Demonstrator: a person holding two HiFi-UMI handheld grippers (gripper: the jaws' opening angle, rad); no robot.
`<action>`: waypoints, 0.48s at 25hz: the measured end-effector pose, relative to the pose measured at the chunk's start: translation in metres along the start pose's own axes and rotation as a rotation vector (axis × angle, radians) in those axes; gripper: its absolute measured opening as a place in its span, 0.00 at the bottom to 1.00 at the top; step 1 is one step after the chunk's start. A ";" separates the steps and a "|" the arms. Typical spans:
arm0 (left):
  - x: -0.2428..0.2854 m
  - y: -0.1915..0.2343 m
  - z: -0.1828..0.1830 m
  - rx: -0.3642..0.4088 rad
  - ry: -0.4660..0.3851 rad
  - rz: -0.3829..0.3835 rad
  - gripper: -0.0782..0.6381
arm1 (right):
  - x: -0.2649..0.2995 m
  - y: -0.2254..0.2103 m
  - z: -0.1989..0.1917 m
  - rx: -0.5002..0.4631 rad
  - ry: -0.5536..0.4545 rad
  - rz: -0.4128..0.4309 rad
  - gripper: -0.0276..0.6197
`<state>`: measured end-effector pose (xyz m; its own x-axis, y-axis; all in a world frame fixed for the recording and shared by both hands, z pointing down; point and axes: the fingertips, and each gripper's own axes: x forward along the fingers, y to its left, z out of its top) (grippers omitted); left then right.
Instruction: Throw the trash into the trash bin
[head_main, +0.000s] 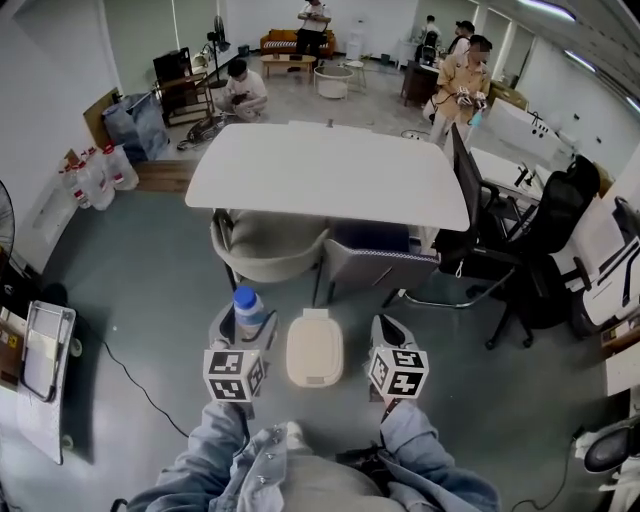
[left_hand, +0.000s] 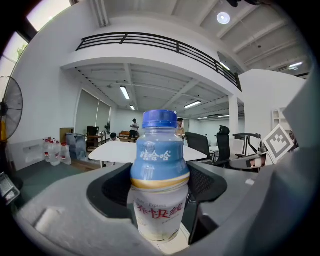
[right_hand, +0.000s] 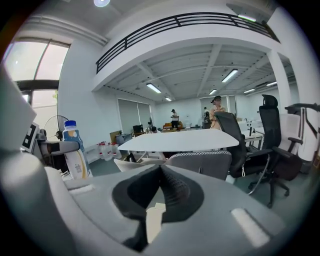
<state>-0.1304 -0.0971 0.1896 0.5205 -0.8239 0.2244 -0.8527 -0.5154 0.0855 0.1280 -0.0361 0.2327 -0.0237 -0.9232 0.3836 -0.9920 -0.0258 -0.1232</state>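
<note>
A blue-capped bottle (left_hand: 160, 175) stands upright, clamped between the fingers (left_hand: 109, 188) of my left gripper (head_main: 246, 322). The cream-lidded trash bin (head_main: 314, 348) sits on the floor (head_main: 150, 300) just right of those fingers, between them and my right gripper (right_hand: 160, 172), whose fingers are pressed together, empty.

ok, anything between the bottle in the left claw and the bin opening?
Only the lid: it looks closed over the bin. The bottle, upright in the left claw, is just left of the bin with nothing else visible between. The right claw is shut, empty.
</note>
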 end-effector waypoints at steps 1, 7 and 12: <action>0.006 0.005 -0.003 -0.006 0.006 0.007 0.59 | 0.007 0.001 0.001 -0.003 0.001 0.002 0.05; 0.028 0.015 -0.010 -0.050 0.022 0.049 0.59 | 0.034 -0.013 0.012 -0.040 0.027 0.024 0.05; 0.024 0.002 -0.020 -0.076 0.036 0.070 0.59 | 0.042 -0.017 0.011 -0.118 0.077 0.102 0.05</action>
<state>-0.1200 -0.1131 0.2143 0.4588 -0.8475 0.2668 -0.8885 -0.4366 0.1411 0.1453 -0.0784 0.2408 -0.1295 -0.8867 0.4439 -0.9916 0.1158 -0.0580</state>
